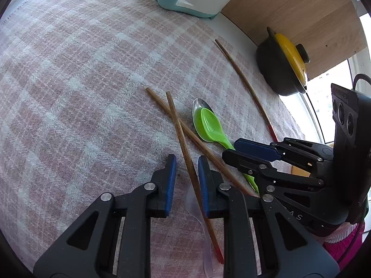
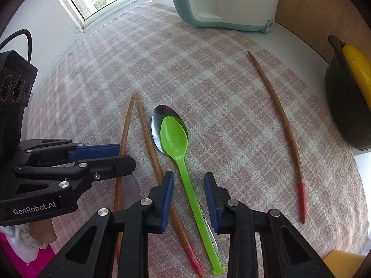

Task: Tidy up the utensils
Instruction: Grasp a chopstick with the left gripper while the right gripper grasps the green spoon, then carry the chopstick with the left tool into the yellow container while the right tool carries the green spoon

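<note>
On the pink plaid cloth (image 1: 81, 81) two wooden chopsticks cross; one chopstick (image 1: 183, 136) runs between the jaws of my left gripper (image 1: 186, 159), which is open with its pads clear of the stick. A clear plastic spoon (image 1: 204, 227) lies under that gripper. A green plastic spoon (image 2: 174, 136) rests in the bowl of a metal spoon (image 2: 160, 115). Its green handle passes between the jaws of my right gripper (image 2: 189, 176), open and not touching it. A third chopstick (image 2: 285, 125) with a red end lies alone to the right.
A teal and white utensil holder (image 2: 222, 4) stands at the far edge of the cloth. A black pot with a yellow lid (image 1: 280, 64) sits against the wooden panel on the right. A window lies beyond. A yellow object (image 2: 343, 261) shows at the near right corner.
</note>
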Available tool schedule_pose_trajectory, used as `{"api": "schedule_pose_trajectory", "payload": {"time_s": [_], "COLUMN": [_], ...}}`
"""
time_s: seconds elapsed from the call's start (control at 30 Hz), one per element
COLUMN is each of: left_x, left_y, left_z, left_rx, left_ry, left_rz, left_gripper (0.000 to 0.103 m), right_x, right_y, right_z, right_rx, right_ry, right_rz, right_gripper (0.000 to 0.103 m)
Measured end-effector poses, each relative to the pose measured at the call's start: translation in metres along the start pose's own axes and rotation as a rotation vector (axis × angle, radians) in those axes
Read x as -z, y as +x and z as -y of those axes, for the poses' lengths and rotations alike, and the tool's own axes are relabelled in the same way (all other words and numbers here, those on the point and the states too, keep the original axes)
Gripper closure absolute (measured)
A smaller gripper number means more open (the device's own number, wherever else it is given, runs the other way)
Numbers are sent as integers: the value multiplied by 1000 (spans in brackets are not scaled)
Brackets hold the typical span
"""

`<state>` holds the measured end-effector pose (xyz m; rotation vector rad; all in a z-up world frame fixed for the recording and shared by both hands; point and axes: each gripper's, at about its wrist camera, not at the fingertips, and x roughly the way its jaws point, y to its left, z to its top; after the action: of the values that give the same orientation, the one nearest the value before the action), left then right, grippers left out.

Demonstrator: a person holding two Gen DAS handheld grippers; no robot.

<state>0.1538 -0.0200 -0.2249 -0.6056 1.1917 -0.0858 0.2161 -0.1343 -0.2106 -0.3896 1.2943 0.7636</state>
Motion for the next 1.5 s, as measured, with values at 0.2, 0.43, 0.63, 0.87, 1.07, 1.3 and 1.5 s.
{"api": "schedule_pose_trajectory", "payload": {"time_s": [0.2,0.43,0.63,0.87,1.07,1.3,1.5], "left_x": [-4,-5,-2,2,6,13,20], "left_y": [4,-1,-12,-29,-51,-82,-95], "left_z": [2,3,1,10,23,48,73], "left_rx": [2,5,11,5,1,-6,-2], "left_ry": [6,19,38,84,128,211,276], "left_rz": [3,12,29,71,135,222,265], "left_gripper": [93,94,94,96,97,99,100], "right_x": [-3,2,8,18,26,40,52], "right_y": [1,-4,-13,-31,-57,-95,-123], "right_z": [0,5,11,11,7,3,3], "right_rx": [-10,-26,-34,-16,11,54,99], "right_ry": [-4,19,53,82,87,104,114], "right_rz": [-2,13,40,90,154,248,311], "right_gripper": [94,97,99,100,100,100,100]}}
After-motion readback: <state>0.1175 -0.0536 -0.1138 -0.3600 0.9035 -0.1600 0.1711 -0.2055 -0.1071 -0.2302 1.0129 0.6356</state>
